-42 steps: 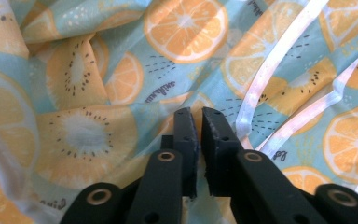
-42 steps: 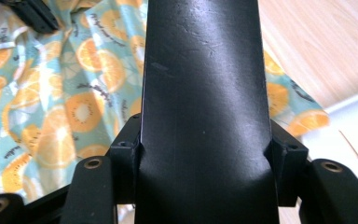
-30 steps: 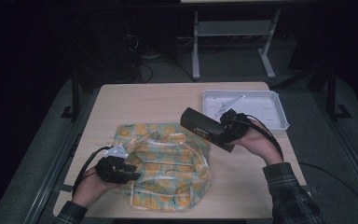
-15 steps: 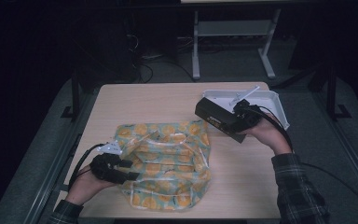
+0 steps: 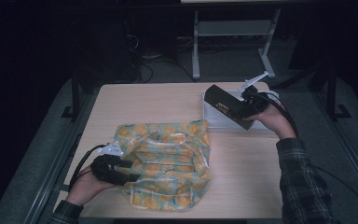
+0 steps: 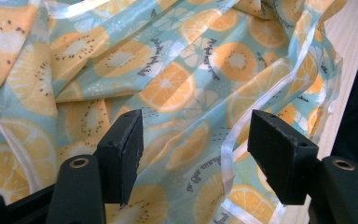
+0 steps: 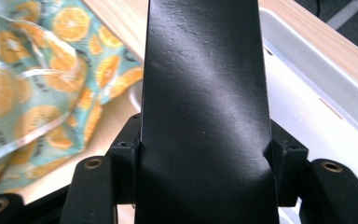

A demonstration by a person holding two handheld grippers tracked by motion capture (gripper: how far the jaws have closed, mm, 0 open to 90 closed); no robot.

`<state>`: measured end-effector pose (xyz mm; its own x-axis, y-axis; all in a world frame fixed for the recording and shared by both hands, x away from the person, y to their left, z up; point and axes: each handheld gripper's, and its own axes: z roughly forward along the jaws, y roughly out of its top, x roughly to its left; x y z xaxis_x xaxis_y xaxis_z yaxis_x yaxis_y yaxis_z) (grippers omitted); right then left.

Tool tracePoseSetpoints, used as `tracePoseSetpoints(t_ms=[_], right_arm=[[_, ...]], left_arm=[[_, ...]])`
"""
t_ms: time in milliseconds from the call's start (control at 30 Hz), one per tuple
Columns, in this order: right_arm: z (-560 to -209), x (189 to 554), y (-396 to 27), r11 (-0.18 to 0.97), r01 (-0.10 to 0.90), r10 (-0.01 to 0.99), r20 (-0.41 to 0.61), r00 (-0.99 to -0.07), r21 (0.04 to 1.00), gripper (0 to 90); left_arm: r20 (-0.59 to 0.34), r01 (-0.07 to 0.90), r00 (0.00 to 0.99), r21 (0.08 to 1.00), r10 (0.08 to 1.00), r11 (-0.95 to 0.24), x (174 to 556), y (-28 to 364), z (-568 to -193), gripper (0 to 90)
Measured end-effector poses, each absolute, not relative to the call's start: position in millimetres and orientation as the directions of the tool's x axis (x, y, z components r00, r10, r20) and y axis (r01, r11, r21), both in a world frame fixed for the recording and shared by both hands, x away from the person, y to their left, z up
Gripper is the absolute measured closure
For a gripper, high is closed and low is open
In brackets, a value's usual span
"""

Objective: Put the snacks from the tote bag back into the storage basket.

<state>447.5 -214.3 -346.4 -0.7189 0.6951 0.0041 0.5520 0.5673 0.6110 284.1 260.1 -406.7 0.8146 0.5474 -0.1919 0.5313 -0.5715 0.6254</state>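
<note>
A thin bag (image 5: 168, 163) printed with orange slices lies crumpled on the wooden table (image 5: 158, 100). My left gripper (image 5: 129, 170) rests at the bag's near left edge. In the left gripper view its jaws (image 6: 196, 154) have just been opening and stand wide apart, with the bag's film (image 6: 168, 70) between them and neither pad pressing on it. My right gripper (image 5: 242, 112) is shut on a long black box (image 5: 223, 107) and holds it above the white tray (image 5: 214, 120). In the right gripper view the box (image 7: 205, 93) is clamped between both pads, over the tray (image 7: 317, 93).
The white tray sits at the table's far right corner. Bare wood stretches across the far left and the near right of the table. A metal stand (image 5: 233, 42) and cables stand on the dark floor beyond the table.
My right gripper has carried the black box from above the bag to the right and away, over the white tray. The left hand has stayed at the bag's edge.
</note>
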Motion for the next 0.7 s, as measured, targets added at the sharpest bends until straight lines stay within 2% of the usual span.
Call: tracePoseSetpoints(t_ms=[500,700], right_arm=[[-377.9,486.7,-249.9,0.491,0.602,0.736,0.069,-0.673,0.63,41.6],[-385.2,497.0,-252.9,0.501,0.608,0.745,0.051,-0.665,0.616,41.5]], left_arm=[[-0.185,0.523,0.822,0.623,0.539,-0.582,282.4,251.1,-410.2,35.3],[-0.185,0.523,0.82,0.626,0.542,-0.579,281.3,250.5,-410.1,35.2]])
